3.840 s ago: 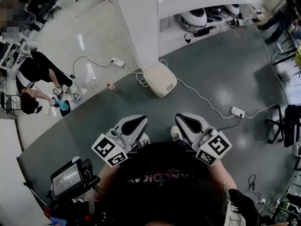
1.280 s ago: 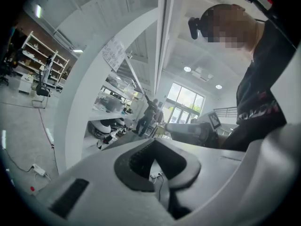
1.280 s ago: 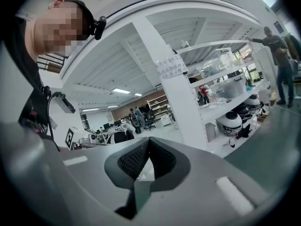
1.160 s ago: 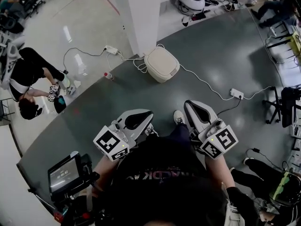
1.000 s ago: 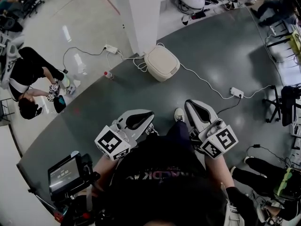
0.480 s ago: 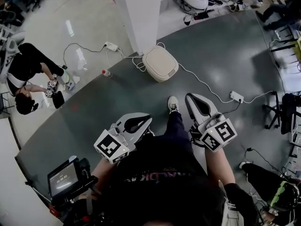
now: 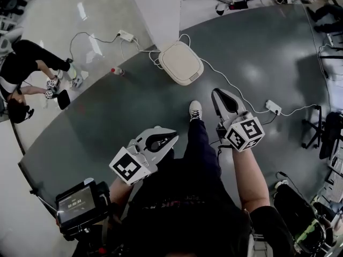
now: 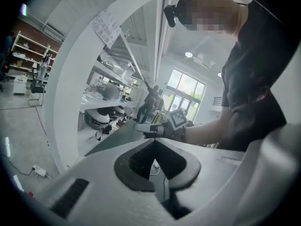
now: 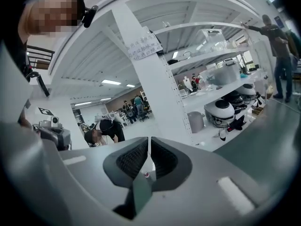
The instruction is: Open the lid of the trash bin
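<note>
As the person (image 7: 199, 197) steps in, trash bin (image 7: 181, 63) nearer, right gripper (image 7: 220, 93) ahead, empty jaws opening, left gripper (image 7: 171, 138) clenched empty

Bare floor (image 7: 134, 108) fronts the trash bin (image 7: 181, 62); a cable (image 7: 236, 97) trails beside.

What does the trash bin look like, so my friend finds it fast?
Find the big white pillar. At its foot, on the dark grey floor, sits the trash bin. It is a cream, rounded box with a shut lid, far bulkier than the thin cable and tiny bottle near it.
</note>
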`<state>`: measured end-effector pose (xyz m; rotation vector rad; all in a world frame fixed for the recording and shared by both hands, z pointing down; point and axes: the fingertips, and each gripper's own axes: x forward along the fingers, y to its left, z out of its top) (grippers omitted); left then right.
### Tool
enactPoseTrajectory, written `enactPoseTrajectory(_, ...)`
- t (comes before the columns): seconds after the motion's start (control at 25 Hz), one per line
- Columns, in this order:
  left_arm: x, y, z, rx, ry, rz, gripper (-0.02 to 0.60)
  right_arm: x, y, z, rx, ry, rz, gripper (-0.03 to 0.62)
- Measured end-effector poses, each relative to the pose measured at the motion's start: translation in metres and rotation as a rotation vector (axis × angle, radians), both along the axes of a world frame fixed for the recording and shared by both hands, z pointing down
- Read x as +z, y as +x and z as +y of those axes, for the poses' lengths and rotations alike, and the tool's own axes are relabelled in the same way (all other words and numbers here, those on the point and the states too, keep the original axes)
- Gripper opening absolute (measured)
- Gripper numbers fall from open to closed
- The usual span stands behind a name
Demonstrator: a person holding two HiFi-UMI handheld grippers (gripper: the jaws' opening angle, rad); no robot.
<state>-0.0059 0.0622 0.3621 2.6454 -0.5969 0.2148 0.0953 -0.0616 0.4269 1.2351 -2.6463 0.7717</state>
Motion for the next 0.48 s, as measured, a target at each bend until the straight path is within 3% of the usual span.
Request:
enactPoseTrajectory(0.24, 0.002, 0.024, -0.028, -0.014, 0.012, 0.018, 0.003, 0.055, 0.015, -0.039, 0.022, -0.068, -0.01, 0.081)
enactPoseTrajectory(0.48, 0.071, 0.039, -0.049, 0.058, -0.069, -0.083, 0.003, 0.176, 0.028, -0.086, 0.055, -0.174, 0.074, 0.101)
